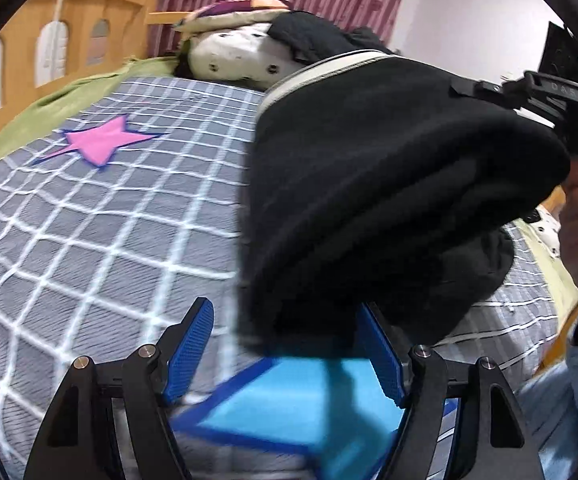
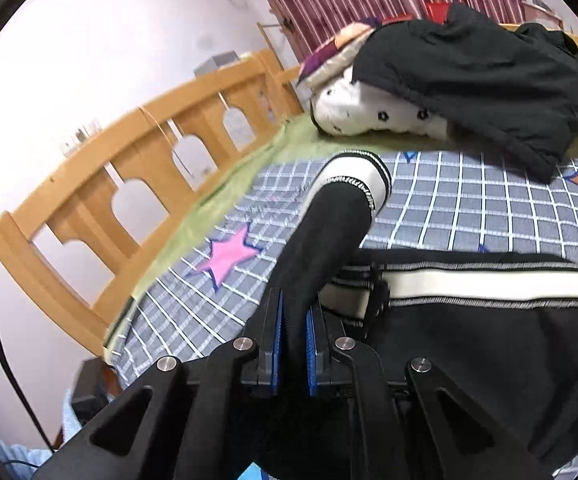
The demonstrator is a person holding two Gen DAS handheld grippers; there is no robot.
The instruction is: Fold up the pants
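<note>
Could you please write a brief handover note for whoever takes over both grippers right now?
Right gripper: shut on the black pants, holding the folded bundle lifted above the checked bedspread.
Left gripper: open, holding nothing, just below the hanging bundle.
Done: pants look folded over, white-striped waistband on the outside.
Left: probably lay the bundle flat on the bedspread, release, and tidy it. A dark garment lies on the pillows.

The bed (image 2: 469,200) wears a grey checked cover with a pink star (image 2: 229,258) at nine o'clock; pillows (image 2: 369,114) lie at twelve, black pants (image 2: 489,320) at five.
</note>
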